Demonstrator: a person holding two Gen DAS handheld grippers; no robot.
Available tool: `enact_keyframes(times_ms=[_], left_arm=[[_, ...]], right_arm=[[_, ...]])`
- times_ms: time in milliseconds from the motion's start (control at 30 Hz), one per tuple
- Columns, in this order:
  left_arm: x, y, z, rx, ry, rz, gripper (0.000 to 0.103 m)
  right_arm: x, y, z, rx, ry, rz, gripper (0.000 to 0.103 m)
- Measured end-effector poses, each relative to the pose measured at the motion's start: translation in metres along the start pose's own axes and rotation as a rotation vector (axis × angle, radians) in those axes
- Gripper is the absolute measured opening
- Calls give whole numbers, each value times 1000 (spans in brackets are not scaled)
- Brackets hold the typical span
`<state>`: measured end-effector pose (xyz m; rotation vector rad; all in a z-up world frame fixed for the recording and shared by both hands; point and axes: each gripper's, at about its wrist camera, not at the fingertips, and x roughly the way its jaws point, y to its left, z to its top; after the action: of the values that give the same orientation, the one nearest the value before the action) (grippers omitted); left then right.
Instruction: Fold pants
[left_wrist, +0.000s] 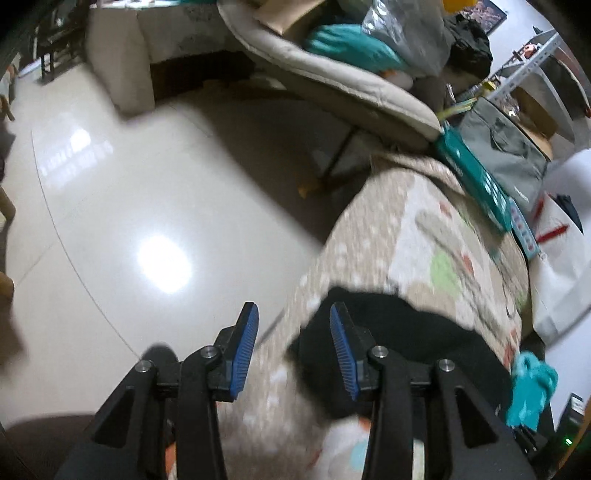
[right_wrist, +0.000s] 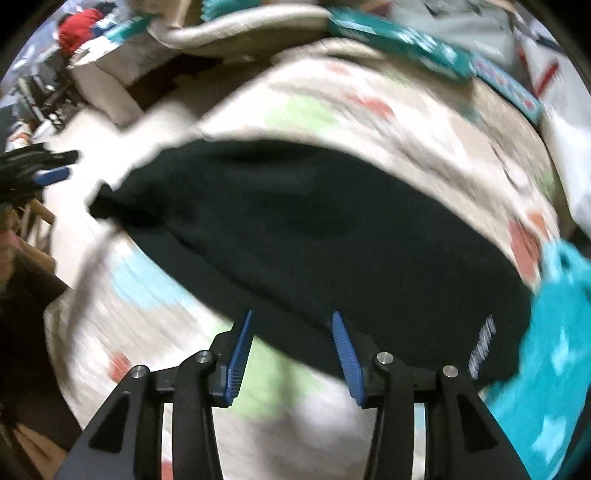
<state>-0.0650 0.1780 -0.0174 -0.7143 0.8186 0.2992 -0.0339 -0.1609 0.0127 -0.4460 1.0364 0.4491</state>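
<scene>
Pants are our landmark: a black, flattened bundle lying across the patterned blanket, which drapes over a raised surface whose nature we cannot make out. We judge that a fold has just been laid down and we are between steps, since neither claw holds any cloth. Our right claw hangs over the near edge of the pants with its blue pads apart and nothing pressed between them; our left claw is likewise parted and empty, above the blanket just beside the pants' left end, with the shiny floor further out on that side. No earlier view is on hand, and both pictures are smeared, so finer creases in the fabric are beyond us. Next, we reckon, comes either another fold or a smoothing pass; another fold would call for each claw to close on one end of the near edge and carry it over evenly. Beside the pants' right end lies a teal garment, close enough to get pinched along with them. Beyond the far edge sit a teal box and other clutter, and a padded chair stands past the blanket, so room for sliding the bundle away from us looks tight
</scene>
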Motion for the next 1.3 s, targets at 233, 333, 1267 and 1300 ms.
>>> enact_keyframes(times_ms=[233, 333, 1267, 1300], left_arm=[[8, 32, 20, -85, -54, 53, 40], [12, 54, 21, -186, -15, 15, 40], [33, 19, 6, -77, 16, 58, 41], [36, 12, 3, -45, 26, 48, 44]], right_arm=[[31, 100, 89, -161, -80, 127, 49], [60, 147, 123, -258, -57, 146, 49], [110, 98, 219, 32, -39, 164, 53], [94, 81, 207, 52, -54, 154, 53]])
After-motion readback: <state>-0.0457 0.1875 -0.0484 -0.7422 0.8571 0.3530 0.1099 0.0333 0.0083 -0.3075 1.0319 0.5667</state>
